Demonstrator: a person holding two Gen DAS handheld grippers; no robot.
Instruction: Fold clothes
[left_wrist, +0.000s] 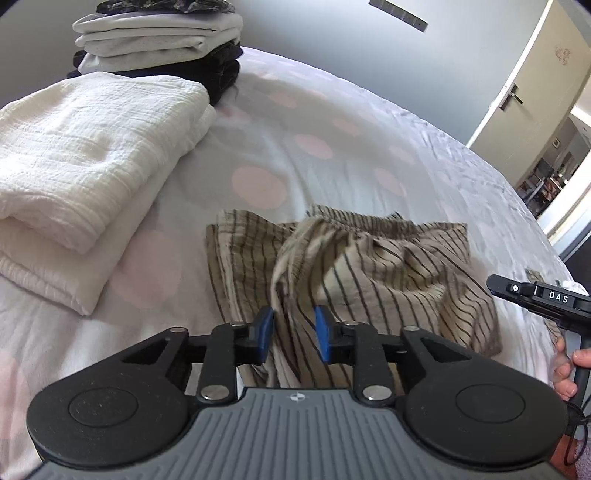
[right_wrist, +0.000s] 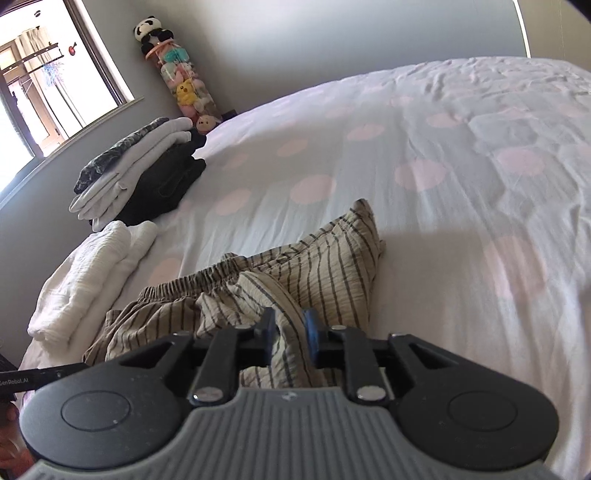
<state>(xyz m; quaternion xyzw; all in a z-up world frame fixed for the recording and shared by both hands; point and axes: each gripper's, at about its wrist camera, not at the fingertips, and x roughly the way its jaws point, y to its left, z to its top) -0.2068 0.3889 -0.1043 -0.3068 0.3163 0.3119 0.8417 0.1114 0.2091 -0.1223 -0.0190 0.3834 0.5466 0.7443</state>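
Observation:
Beige shorts with dark stripes (left_wrist: 388, 266) lie crumpled on the dotted bedcover (left_wrist: 314, 122), elastic waistband towards the far side. My left gripper (left_wrist: 294, 332) stands open over their near edge, and a raised fold of the fabric runs loosely between its blue pads (left_wrist: 266, 332). In the right wrist view the shorts (right_wrist: 332, 258) spread ahead of my right gripper (right_wrist: 290, 336), also open, with a bunched fold lying in its narrow gap. The right gripper's body (left_wrist: 535, 295) and a person's hand (left_wrist: 569, 365) show at the right edge of the left wrist view.
A folded white textured cloth (left_wrist: 81, 155) lies to the left of the shorts, with a stack of folded white and dark clothes (left_wrist: 159, 40) behind it. A column of plush toys (right_wrist: 184, 81) stands in the corner by a window (right_wrist: 48, 74). A door (left_wrist: 517, 92) is ajar at right.

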